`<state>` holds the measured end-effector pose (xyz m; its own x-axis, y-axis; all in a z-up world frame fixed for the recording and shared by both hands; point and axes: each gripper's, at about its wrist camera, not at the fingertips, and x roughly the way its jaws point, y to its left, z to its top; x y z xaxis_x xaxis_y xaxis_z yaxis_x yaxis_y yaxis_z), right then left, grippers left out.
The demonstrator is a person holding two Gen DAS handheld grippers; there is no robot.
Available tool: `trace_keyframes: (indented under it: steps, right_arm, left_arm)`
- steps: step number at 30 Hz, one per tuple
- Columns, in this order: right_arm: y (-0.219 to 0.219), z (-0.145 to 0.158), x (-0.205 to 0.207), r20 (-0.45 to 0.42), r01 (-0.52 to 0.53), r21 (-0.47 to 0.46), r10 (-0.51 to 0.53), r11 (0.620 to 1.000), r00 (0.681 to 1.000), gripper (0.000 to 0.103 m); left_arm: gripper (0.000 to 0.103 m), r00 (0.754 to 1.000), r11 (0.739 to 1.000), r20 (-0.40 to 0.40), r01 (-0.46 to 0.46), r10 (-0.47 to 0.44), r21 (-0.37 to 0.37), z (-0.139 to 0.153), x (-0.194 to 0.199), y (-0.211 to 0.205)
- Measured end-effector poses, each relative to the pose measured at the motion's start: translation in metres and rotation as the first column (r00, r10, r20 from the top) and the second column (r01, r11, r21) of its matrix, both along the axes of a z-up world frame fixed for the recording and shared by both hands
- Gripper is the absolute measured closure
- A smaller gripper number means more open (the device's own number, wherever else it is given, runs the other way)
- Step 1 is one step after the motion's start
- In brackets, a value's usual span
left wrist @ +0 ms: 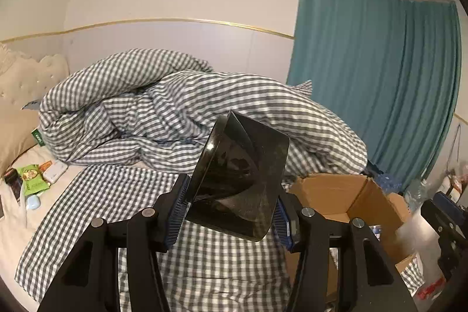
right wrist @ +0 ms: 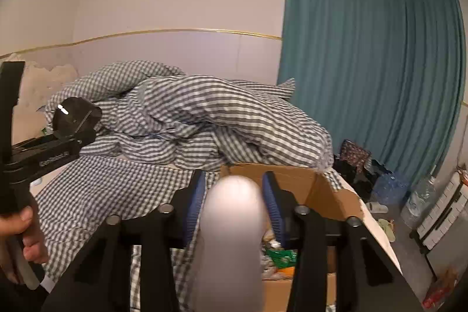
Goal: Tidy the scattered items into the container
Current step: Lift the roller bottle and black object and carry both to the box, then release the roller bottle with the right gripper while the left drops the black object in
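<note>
My left gripper (left wrist: 231, 212) is shut on a dark smoky translucent plastic tub (left wrist: 242, 180), tilted, held above the checked bed sheet, left of the open cardboard box (left wrist: 351, 195). The left gripper with the tub (right wrist: 74, 116) also shows at the left of the right wrist view. My right gripper (right wrist: 234, 203) is shut on a pale translucent bottle (right wrist: 231, 230), held over the near edge of the cardboard box (right wrist: 336, 195), which holds green and orange packets (right wrist: 280, 256). The right gripper and its bottle (left wrist: 421, 247) appear blurred at the right of the left wrist view.
A heaped grey-checked duvet (left wrist: 181, 113) fills the bed behind. Scattered packets and small items (left wrist: 35, 177) lie on the bed's left by a cream headboard (left wrist: 26, 84). A teal curtain (right wrist: 365, 63) hangs right; water jugs, slippers and clutter (right wrist: 389, 195) lie on the floor.
</note>
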<state>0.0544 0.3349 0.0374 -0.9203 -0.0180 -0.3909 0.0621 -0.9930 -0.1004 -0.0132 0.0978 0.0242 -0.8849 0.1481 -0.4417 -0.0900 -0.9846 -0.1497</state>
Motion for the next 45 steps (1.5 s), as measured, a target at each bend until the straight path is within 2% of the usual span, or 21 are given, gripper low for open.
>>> trace_keyframes:
  steps: [1, 2, 3, 4, 5, 8, 11, 12, 13, 14, 15, 16, 17, 20, 23, 27, 31, 36, 37, 41, 45]
  right_arm:
    - [0.004, -0.002, -0.004, 0.01, 0.002, -0.001, -0.002, 1.0, 1.0, 0.067]
    - [0.009, -0.006, -0.012, 0.035, -0.005, -0.004, 0.005, 1.0, 0.999, 0.072]
    - [0.014, -0.011, -0.015, 0.054, -0.01, -0.017, 0.011, 1.0, 0.999, 0.079]
    - [0.02, -0.015, -0.021, 0.07, -0.006, -0.025, 0.008, 1.0, 0.997, 0.09]
    - [0.027, -0.019, -0.027, 0.086, -0.004, -0.028, 0.006, 1.0, 0.996, 0.093]
    - [0.045, -0.029, -0.04, 0.11, 0.03, -0.036, -0.025, 0.999, 0.994, 0.093]
    - [0.07, -0.032, -0.046, 0.119, 0.058, -0.084, -0.047, 0.995, 0.992, 0.092]
    - [0.077, -0.036, -0.041, 0.113, 0.065, -0.088, -0.055, 0.994, 0.992, 0.089]
    - [0.08, -0.038, -0.033, 0.114, 0.066, -0.087, -0.056, 0.994, 0.992, 0.075]
    - [0.084, -0.041, -0.026, 0.122, 0.065, -0.09, -0.053, 0.994, 0.991, 0.049]
    - [0.086, -0.043, -0.013, 0.121, 0.055, -0.102, -0.042, 0.993, 0.992, 0.036]
    - [0.088, -0.044, -0.003, 0.112, 0.051, -0.109, -0.038, 0.993, 0.993, 0.015]
    - [0.09, -0.046, 0.008, 0.105, 0.051, -0.11, -0.04, 0.993, 0.994, 0.01]
    - [0.094, -0.053, 0.03, 0.149, 0.043, -0.069, -0.032, 0.997, 0.988, 0.01]
    - [0.104, -0.059, 0.036, 0.172, 0.098, -0.037, -0.09, 0.994, 0.981, 0.01]
    - [0.128, -0.058, 0.028, 0.196, 0.165, -0.164, -0.132, 0.972, 0.972, 0.01]
    - [0.13, -0.052, 0.029, 0.167, 0.184, -0.173, -0.155, 0.968, 0.974, 0.01]
    - [0.128, -0.049, 0.025, 0.147, 0.189, -0.149, -0.167, 0.971, 0.975, 0.01]
    - [0.129, -0.048, 0.024, 0.145, 0.193, -0.146, -0.173, 0.97, 0.974, 0.01]
    - [0.135, -0.045, 0.026, 0.131, 0.22, -0.149, -0.202, 0.964, 0.971, 0.01]
    - [0.139, -0.043, 0.028, 0.123, 0.236, -0.141, -0.22, 0.961, 0.968, 0.01]
  left_arm:
    - [0.049, 1.0, 1.0, 0.002, 0.006, -0.006, 0.0, 0.0, -0.001, 0.005]
    - [0.049, 1.0, 1.0, 0.004, 0.01, -0.01, 0.0, -0.001, -0.002, 0.009]
    - [0.049, 1.0, 1.0, 0.008, 0.013, -0.013, -0.002, -0.003, -0.003, 0.013]
    - [0.049, 1.0, 1.0, 0.015, 0.017, -0.017, 0.0, -0.004, -0.004, 0.017]
    - [0.049, 1.0, 1.0, 0.018, 0.021, -0.021, 0.003, -0.004, -0.005, 0.019]
    - [0.049, 0.999, 0.999, 0.018, 0.031, -0.031, -0.013, -0.006, -0.007, 0.026]
    - [0.049, 0.999, 0.999, 0.02, 0.038, -0.038, -0.026, -0.009, -0.01, 0.029]
    - [0.049, 0.999, 0.999, 0.024, 0.039, -0.038, -0.026, -0.01, -0.011, 0.028]
    - [0.049, 0.999, 0.999, 0.029, 0.04, -0.04, -0.02, -0.012, -0.011, 0.027]
    - [0.049, 0.999, 0.999, 0.033, 0.041, -0.041, -0.015, -0.013, -0.012, 0.026]
    - [0.049, 0.999, 0.999, 0.036, 0.042, -0.041, -0.011, -0.014, -0.012, 0.025]
    - [0.049, 0.998, 0.999, 0.037, 0.046, -0.045, -0.007, -0.016, -0.011, 0.023]
    - [0.049, 0.998, 0.999, 0.037, 0.048, -0.047, -0.006, -0.017, -0.011, 0.022]
    - [0.049, 0.998, 0.998, 0.037, 0.058, -0.058, -0.011, -0.02, -0.009, 0.022]
    - [0.049, 0.995, 0.996, 0.046, 0.09, -0.089, -0.015, -0.021, -0.011, 0.028]
    - [0.049, 0.985, 0.985, 0.049, 0.168, -0.167, -0.027, -0.02, -0.014, 0.053]
    - [0.049, 0.956, 0.957, 0.083, 0.286, -0.282, -0.047, -0.03, -0.025, 0.101]
    - [0.049, 0.923, 0.926, 0.123, 0.374, -0.365, -0.058, -0.044, -0.042, 0.155]
    - [0.049, 0.908, 0.914, 0.148, 0.403, -0.393, -0.051, -0.05, -0.045, 0.169]
    - [0.049, 0.873, 0.88, 0.204, 0.467, -0.443, -0.088, -0.07, -0.053, 0.21]
    - [0.049, 0.852, 0.856, 0.252, 0.499, -0.458, -0.132, -0.09, -0.062, 0.235]
